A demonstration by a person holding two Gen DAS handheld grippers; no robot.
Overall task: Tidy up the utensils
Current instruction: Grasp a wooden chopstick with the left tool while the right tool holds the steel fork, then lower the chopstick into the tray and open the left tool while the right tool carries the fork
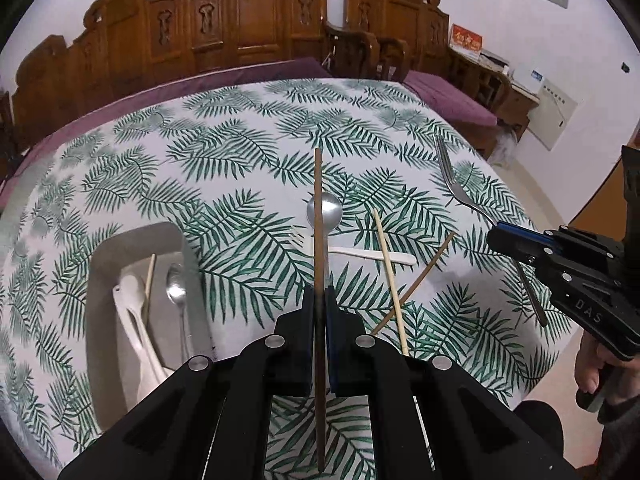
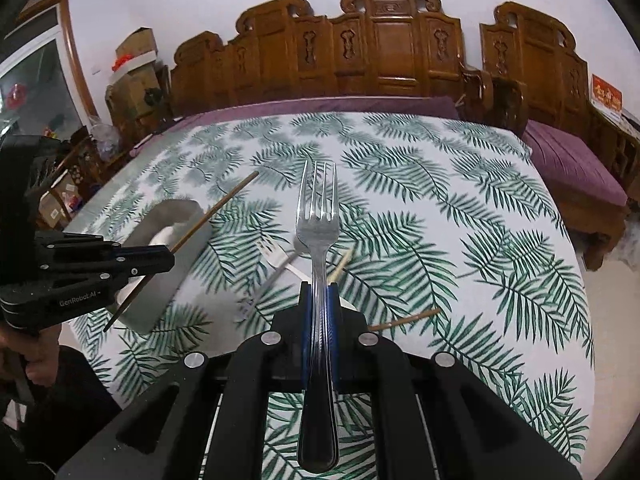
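My left gripper [image 1: 319, 294] is shut on a dark brown chopstick [image 1: 317, 200], held above the leaf-print table; the chopstick [image 2: 216, 208] also shows in the right wrist view. My right gripper [image 2: 319, 288] is shut on a metal fork [image 2: 318, 220] with its tines pointing away, and that fork [image 1: 452, 184] hangs at the right in the left wrist view. A grey tray [image 1: 140, 234] at the left holds white spoons [image 1: 132, 308], a metal spoon [image 1: 176, 284] and a chopstick [image 1: 149, 280]. On the cloth lie a metal spoon [image 1: 328, 210], a white plastic fork [image 1: 360, 254], a pale chopstick [image 1: 390, 280] and a brown chopstick [image 1: 424, 272].
Carved wooden chairs [image 2: 384, 48] and a purple cushion [image 2: 568, 160] line the far side of the table. The table's edge curves off at the right [image 1: 560, 320]. A person's hand [image 1: 592, 368] grips the right tool. Boxes [image 2: 132, 80] are stacked at the far left.
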